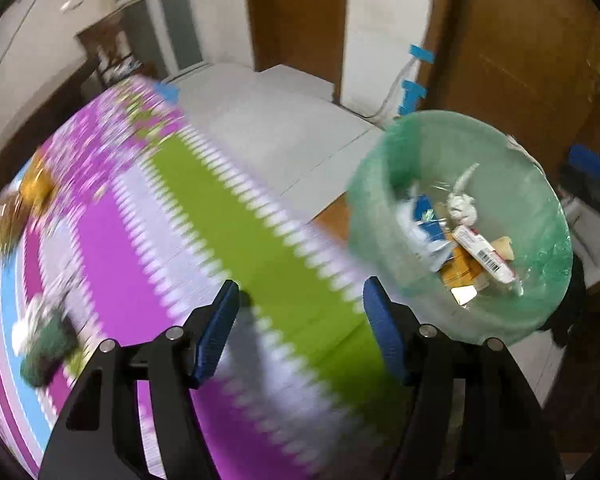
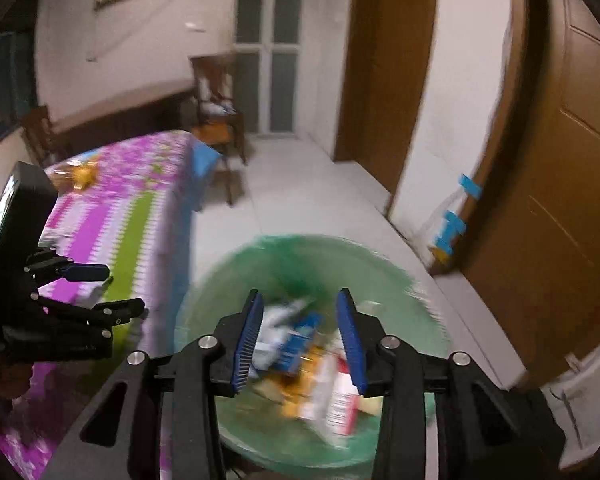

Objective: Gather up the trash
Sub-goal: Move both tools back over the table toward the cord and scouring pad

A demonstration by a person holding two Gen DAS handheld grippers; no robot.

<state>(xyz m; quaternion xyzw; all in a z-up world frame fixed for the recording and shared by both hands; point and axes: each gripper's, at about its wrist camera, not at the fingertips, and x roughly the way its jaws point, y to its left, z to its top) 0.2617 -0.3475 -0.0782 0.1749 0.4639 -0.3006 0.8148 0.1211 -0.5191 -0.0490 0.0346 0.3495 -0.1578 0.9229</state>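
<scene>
A bin with a green liner (image 1: 380,184) stands on the floor beside the table and holds several wrappers and boxes (image 1: 476,248). My left gripper (image 1: 300,320) is open over the striped purple and green tablecloth (image 1: 228,216), nothing between its blue pads. Blurred litter lies on the cloth: a green and white crumpled piece (image 1: 48,336) and an orange wrapper (image 1: 36,188). In the right wrist view my right gripper (image 2: 300,308) hangs open above the bin (image 2: 292,256), the trash (image 2: 324,380) lying below its fingers. The left gripper (image 2: 100,288) shows at the left there.
A wooden chair (image 2: 220,120) stands past the table's far end. Brown doors (image 2: 540,200) with blue tape strips (image 2: 456,224) line the right wall. Pale tiled floor (image 2: 300,200) lies between table and doors. Dark clutter (image 1: 592,184) sits right of the bin.
</scene>
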